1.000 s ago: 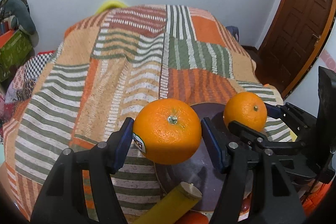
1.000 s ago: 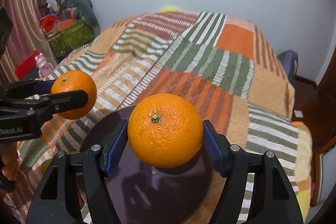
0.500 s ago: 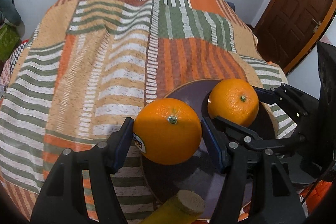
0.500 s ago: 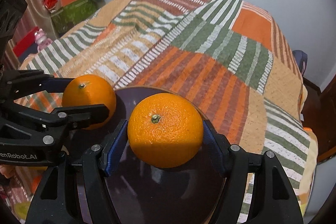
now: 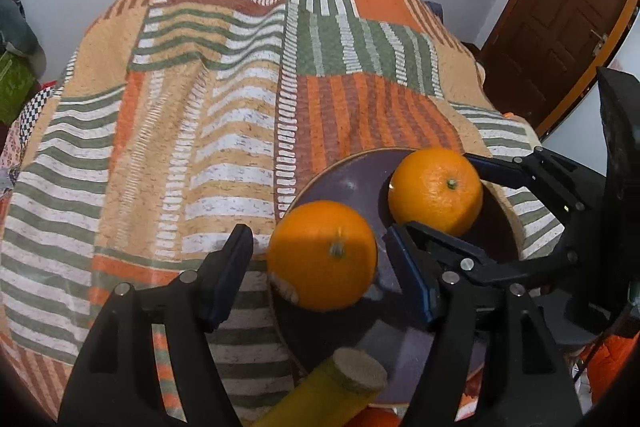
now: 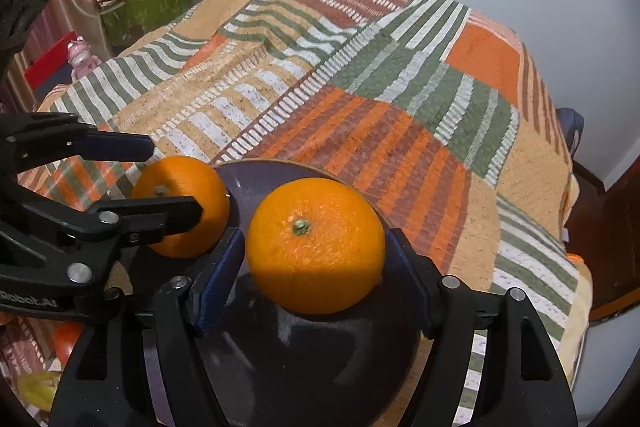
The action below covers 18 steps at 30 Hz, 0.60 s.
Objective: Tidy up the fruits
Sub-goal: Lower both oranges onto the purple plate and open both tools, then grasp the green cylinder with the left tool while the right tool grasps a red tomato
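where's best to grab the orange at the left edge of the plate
Pinch the orange across its widest middle, pads on its left and right sides, coming down from above like the left tool, whose jaws are opening around it. It is round, stem up, so those sides match. The second orange sits clear on the right.

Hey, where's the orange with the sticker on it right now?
In the left wrist view, the stickered orange sits between the opening left tongs, over the dark plate's left rim.

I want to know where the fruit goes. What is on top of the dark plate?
Two oranges: one at the plate's edge between the opening left tongs, one between the opening right tongs. The plate beneath them is hidden.
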Each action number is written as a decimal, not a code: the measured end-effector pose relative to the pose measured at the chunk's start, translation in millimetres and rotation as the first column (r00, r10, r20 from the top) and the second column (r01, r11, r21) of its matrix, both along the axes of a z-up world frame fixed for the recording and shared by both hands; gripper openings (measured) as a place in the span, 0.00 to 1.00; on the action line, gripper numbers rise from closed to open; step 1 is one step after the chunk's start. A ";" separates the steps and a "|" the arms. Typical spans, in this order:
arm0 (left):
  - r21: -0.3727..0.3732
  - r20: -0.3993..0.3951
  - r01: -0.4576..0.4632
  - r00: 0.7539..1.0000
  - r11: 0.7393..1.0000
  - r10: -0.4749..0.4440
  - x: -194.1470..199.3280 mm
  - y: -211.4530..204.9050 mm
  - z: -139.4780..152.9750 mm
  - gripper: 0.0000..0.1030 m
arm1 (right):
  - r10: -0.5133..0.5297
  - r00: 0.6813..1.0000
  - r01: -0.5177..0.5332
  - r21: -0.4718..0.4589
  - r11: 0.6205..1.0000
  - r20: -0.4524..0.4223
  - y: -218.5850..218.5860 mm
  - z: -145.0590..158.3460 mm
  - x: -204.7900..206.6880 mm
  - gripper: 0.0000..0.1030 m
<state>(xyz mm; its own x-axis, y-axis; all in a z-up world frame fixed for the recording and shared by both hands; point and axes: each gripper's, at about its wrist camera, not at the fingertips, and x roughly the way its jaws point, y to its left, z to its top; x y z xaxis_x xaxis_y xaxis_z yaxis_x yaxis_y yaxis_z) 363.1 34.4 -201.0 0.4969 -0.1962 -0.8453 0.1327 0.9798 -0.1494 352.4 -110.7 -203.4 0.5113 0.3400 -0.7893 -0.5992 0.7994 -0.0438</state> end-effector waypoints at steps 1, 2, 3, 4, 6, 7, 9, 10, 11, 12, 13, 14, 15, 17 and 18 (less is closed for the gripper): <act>0.000 0.008 -0.002 1.000 1.000 0.002 -3.9 2.2 3.8 0.67 | 0.000 1.000 0.000 0.003 1.000 0.009 -0.4 3.0 -2.3 0.72; 0.003 0.018 -0.007 1.000 1.000 0.007 -8.7 5.0 8.2 0.67 | 0.000 1.000 0.000 0.006 1.000 0.017 -0.5 6.1 -4.5 0.72; 0.005 0.029 -0.010 1.000 1.000 0.010 -14.0 8.0 12.8 0.67 | -0.001 1.000 0.001 0.007 1.000 0.027 -1.2 9.8 -7.2 0.72; 0.008 0.038 -0.012 0.999 1.000 0.012 -19.3 11.0 17.3 0.67 | -0.005 0.999 0.005 0.006 1.000 0.037 -1.8 13.1 -9.9 0.72; 0.011 0.052 -0.019 0.998 1.000 0.019 -28.8 15.7 25.0 0.67 | -0.010 0.998 0.009 0.007 1.000 0.055 -3.5 20.6 -16.4 0.73; 0.013 0.062 -0.023 0.998 1.000 0.022 -36.9 19.7 30.6 0.67 | -0.013 0.998 0.012 0.010 1.000 0.065 -4.2 24.8 -19.9 0.73; 0.019 0.072 -0.026 0.997 0.999 0.025 -47.1 23.8 37.5 0.67 | -0.018 0.996 0.016 0.021 1.000 0.082 -6.9 34.3 -28.9 0.73; 0.023 0.081 -0.030 0.996 0.999 0.028 -54.6 26.6 42.2 0.67 | -0.024 0.996 0.022 0.030 0.999 0.086 -8.4 38.9 -33.7 0.73; 0.026 0.088 -0.032 0.996 0.999 0.030 -61.0 28.8 46.0 0.67 | -0.031 0.995 0.027 0.038 0.999 0.095 -10.6 43.7 -38.6 0.73; 0.029 0.095 -0.034 0.995 0.999 0.031 -68.0 30.1 49.7 0.67 | -0.037 0.994 0.033 0.046 0.998 0.106 -13.0 49.0 -45.0 0.73; 0.031 0.102 -0.036 0.994 0.999 0.033 -76.2 32.3 53.5 0.68 | -0.043 0.993 0.037 0.055 0.998 0.114 -15.5 54.1 -51.3 0.73; 0.034 0.109 -0.038 0.993 0.999 0.034 -83.8 34.0 56.8 0.68 | -0.046 0.991 0.039 0.061 0.997 0.122 -17.6 58.7 -57.5 0.73; 0.037 0.117 -0.040 0.992 0.998 0.036 -93.3 36.0 61.0 0.69 | -0.052 0.990 0.043 0.068 0.997 0.131 -19.5 62.4 -63.4 0.73; 0.038 0.128 -0.042 0.991 0.998 0.037 -106.9 38.4 66.6 0.70 | -0.060 0.987 0.048 0.078 0.996 0.150 -23.8 70.5 -78.8 0.73; 0.037 0.133 -0.044 0.990 0.998 0.038 -114.6 39.9 69.2 0.71 | -0.061 0.986 0.048 0.081 0.996 0.157 -24.5 72.6 -85.0 0.73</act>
<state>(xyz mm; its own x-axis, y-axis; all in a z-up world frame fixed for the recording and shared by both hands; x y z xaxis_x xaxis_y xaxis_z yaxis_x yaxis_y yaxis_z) 248.5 74.3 -131.8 0.6114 -0.1410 -0.7787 0.1083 0.9897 -0.0941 267.4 -135.1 -130.9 0.6478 0.3648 -0.6688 -0.5449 0.8354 -0.0721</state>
